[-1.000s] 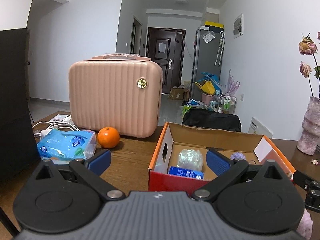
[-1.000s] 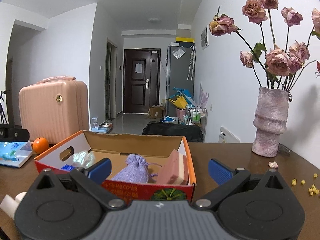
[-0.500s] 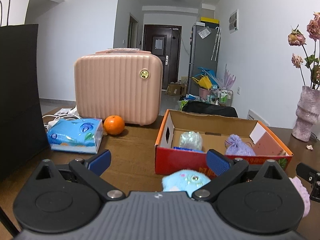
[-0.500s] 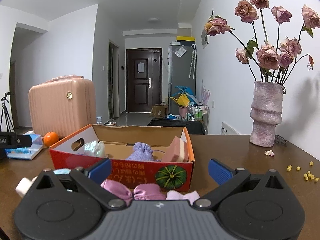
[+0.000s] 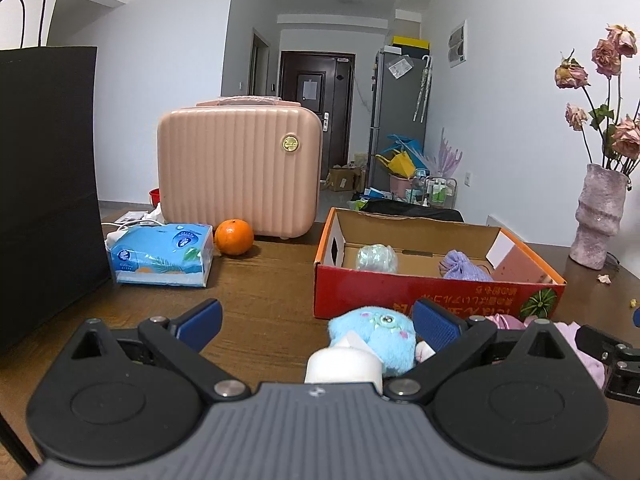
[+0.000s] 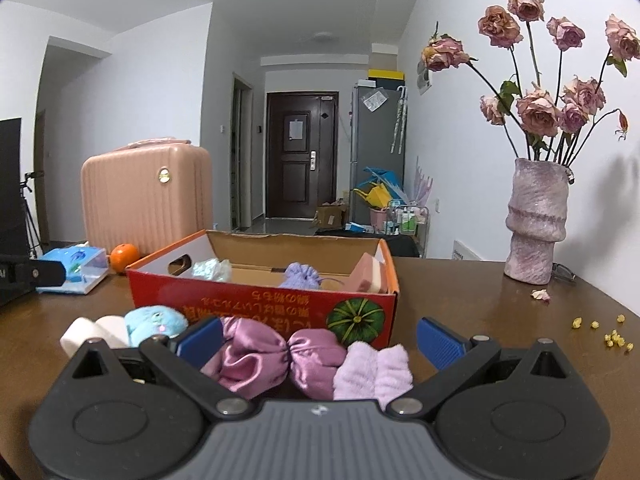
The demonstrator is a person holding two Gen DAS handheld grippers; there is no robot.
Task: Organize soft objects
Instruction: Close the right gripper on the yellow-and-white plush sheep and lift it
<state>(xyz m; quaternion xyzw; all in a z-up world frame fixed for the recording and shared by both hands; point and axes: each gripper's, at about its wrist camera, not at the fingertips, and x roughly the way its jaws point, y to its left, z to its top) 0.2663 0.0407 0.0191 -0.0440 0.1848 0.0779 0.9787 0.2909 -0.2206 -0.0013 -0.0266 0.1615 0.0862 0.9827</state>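
Fingers of the right gripper [image 6: 320,342] stood wide apart and empty, and directly ahead of them, between the blue pads, lay the purple satin bundle [image 6: 276,356], pinched at its middle like a wrapped sweet. Its long axis ran left to right, across the gripper's line of approach, so the pads would have had to close on its ends, not its waist. A pale lilac towel [image 6: 374,372] touched the bundle's right end. Both sat near the front edge of the surface [image 6: 480,300], just before the red cardboard box [image 6: 264,304].

The left gripper [image 5: 318,326] was likewise spread and empty. A blue plush toy [image 5: 374,330] lay ahead and toward its right finger, with a white roll [image 5: 344,362] nearer still, close under the camera. Which way the toy faced was hard to tell.

By my reading the right gripper was the nearer to the bundle, and the box lay straight beyond it.
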